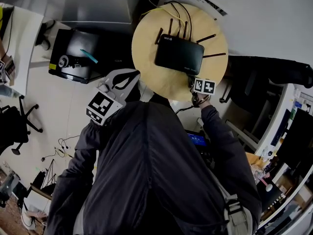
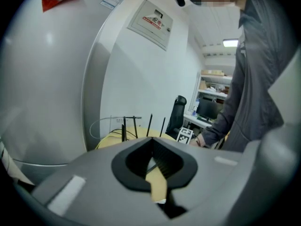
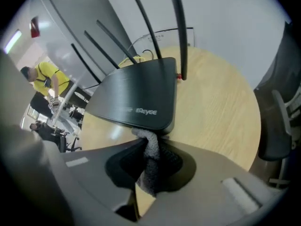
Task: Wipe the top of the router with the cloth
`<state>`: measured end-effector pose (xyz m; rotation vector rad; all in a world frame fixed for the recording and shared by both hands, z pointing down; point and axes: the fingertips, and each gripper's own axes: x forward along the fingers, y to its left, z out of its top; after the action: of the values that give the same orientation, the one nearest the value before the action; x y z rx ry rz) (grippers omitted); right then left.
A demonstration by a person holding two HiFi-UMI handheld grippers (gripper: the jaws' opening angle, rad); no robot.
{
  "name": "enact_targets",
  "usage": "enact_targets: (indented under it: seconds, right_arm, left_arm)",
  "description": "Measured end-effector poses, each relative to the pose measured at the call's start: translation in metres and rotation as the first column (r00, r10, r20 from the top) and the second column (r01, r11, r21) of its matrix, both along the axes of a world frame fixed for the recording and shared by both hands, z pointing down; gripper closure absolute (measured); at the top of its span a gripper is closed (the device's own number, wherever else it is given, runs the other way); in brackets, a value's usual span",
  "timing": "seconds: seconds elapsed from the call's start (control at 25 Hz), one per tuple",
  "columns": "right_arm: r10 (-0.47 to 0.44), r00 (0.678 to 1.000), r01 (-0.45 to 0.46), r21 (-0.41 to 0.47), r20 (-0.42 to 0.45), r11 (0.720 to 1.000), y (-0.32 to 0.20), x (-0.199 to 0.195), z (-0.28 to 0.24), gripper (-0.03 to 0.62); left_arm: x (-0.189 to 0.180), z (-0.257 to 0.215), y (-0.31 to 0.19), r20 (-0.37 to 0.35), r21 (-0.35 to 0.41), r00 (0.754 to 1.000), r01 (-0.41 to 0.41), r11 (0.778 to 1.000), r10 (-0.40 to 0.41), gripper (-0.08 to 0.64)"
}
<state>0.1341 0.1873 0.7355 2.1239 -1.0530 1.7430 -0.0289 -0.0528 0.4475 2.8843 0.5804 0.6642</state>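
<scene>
A black router point(image 1: 179, 54) with several upright antennas lies on a round wooden table point(image 1: 146, 43). In the right gripper view the router point(image 3: 134, 95) is just beyond the jaws, its near edge touching a grey cloth point(image 3: 150, 161). My right gripper point(image 3: 148, 138) is shut on that cloth, at the table's near edge point(image 1: 194, 80). My left gripper point(image 1: 128, 76) is held off the table's left side, away from the router. Its jaws point(image 2: 151, 141) are shut with nothing between them. The router's antennas point(image 2: 136, 126) show far behind them.
Yellow and white cables point(image 1: 178, 11) run off the back of the table. A black office chair point(image 3: 277, 126) stands to the right. On the floor at the left lies a black case point(image 1: 73, 55). A person in yellow point(image 3: 44, 79) works far off.
</scene>
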Motion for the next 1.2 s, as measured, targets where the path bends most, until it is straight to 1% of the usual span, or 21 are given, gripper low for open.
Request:
enact_targets:
  seconds: [0.04, 0.12, 0.16, 0.2, 0.24, 0.32, 0.4, 0.44, 0.48, 0.56, 0.64, 0.84, 1.04, 1.2]
  right_arm:
    - [-0.025, 1.000, 0.025, 0.024, -0.001, 0.999, -0.005, -0.005, -0.009, 0.560]
    - [-0.076, 0.997, 0.079, 0.123, -0.028, 0.989, -0.024, -0.017, -0.040, 0.560]
    - [-0.117, 0.991, 0.128, 0.179, -0.073, 0.976, -0.036, -0.023, -0.062, 0.560]
    - [-0.170, 0.976, 0.198, 0.224, -0.139, 0.954, -0.048, -0.028, -0.086, 0.560]
    - [-0.230, 0.949, 0.283, 0.256, -0.216, 0.924, -0.060, -0.036, -0.112, 0.560]
    - [-0.334, 0.871, 0.446, 0.295, -0.360, 0.845, -0.081, -0.054, -0.164, 0.560]
    - [-0.390, 0.799, 0.557, 0.321, -0.458, 0.766, -0.098, -0.072, -0.210, 0.559]
    - [-0.405, 0.772, 0.594, 0.328, -0.491, 0.735, -0.104, -0.080, -0.227, 0.558]
    - [-0.416, 0.749, 0.621, 0.328, -0.516, 0.712, -0.109, -0.085, -0.240, 0.558]
    - [-0.434, 0.714, 0.657, 0.312, -0.549, 0.686, -0.116, -0.091, -0.253, 0.560]
    - [-0.445, 0.695, 0.674, 0.297, -0.565, 0.677, -0.121, -0.093, -0.256, 0.560]
    - [-0.445, 0.696, 0.675, 0.301, -0.564, 0.674, -0.127, -0.097, -0.260, 0.560]
    - [-0.436, 0.703, 0.660, 0.287, -0.562, 0.694, -0.130, -0.099, -0.264, 0.560]
    - [-0.419, 0.718, 0.635, 0.275, -0.556, 0.722, -0.132, -0.107, -0.268, 0.560]
  left_arm:
    - [0.000, 0.000, 0.001, -0.001, -0.001, 1.000, -0.006, 1.000, 0.006, 0.569]
    - [0.002, 0.000, 0.003, -0.003, -0.003, 1.000, -0.017, 1.000, 0.017, 0.569]
    - [0.003, 0.000, 0.003, -0.005, -0.005, 1.000, -0.022, 1.000, 0.022, 0.569]
    - [0.004, 0.000, 0.004, -0.007, -0.006, 1.000, -0.028, 1.000, 0.028, 0.569]
    - [0.006, 0.000, 0.005, -0.011, -0.007, 0.999, -0.034, 0.999, 0.034, 0.569]
    - [0.011, -0.001, 0.006, -0.019, -0.008, 0.999, -0.047, 0.999, 0.047, 0.569]
    - [0.014, -0.001, 0.008, -0.024, -0.008, 0.998, -0.063, 0.998, 0.063, 0.569]
    - [0.016, -0.002, 0.009, -0.027, -0.007, 0.997, -0.071, 0.997, 0.071, 0.569]
    - [0.018, -0.002, 0.010, -0.029, -0.007, 0.997, -0.078, 0.997, 0.078, 0.569]
    - [0.021, -0.003, 0.012, -0.034, -0.005, 0.995, -0.092, 0.996, 0.091, 0.569]
    - [0.025, -0.003, 0.013, -0.038, -0.003, 0.994, -0.105, 0.994, 0.105, 0.569]
    - [0.028, -0.005, 0.012, -0.044, -0.008, 0.992, -0.121, 0.993, 0.121, 0.569]
    - [0.023, -0.006, 0.012, -0.049, -0.022, 0.989, -0.143, 0.989, 0.142, 0.569]
    - [0.013, -0.008, 0.009, -0.056, -0.041, 0.985, -0.168, 0.985, 0.165, 0.569]
